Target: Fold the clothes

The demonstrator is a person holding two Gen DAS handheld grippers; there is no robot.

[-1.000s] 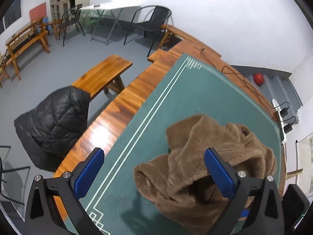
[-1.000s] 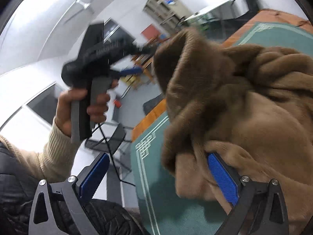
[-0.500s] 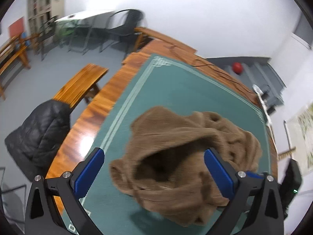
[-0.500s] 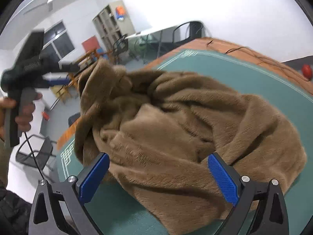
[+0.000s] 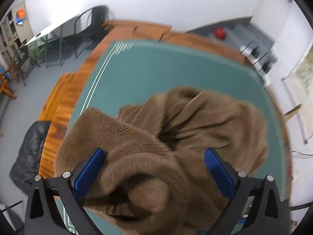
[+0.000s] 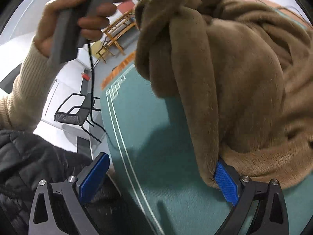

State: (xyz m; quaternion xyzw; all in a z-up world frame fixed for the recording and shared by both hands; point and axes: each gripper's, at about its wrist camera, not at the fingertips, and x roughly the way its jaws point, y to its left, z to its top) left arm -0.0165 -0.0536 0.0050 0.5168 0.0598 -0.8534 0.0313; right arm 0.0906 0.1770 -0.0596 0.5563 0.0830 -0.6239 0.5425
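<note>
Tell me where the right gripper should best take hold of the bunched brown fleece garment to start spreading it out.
Probably the thick rolled edge of the brown fleece garment hanging toward the green mat. It lies beside the open right gripper, touching one finger; slide sideways until the edge sits between the fingers, then close.

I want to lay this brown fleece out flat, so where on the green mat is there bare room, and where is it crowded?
Bare green mat runs from the brown fleece to the far wooden table edge, and along the white border lines on its left. The near corner in the right wrist view is bare too. The near middle is crowded: bunched fleece fills the open left gripper and touches the right gripper.
</note>
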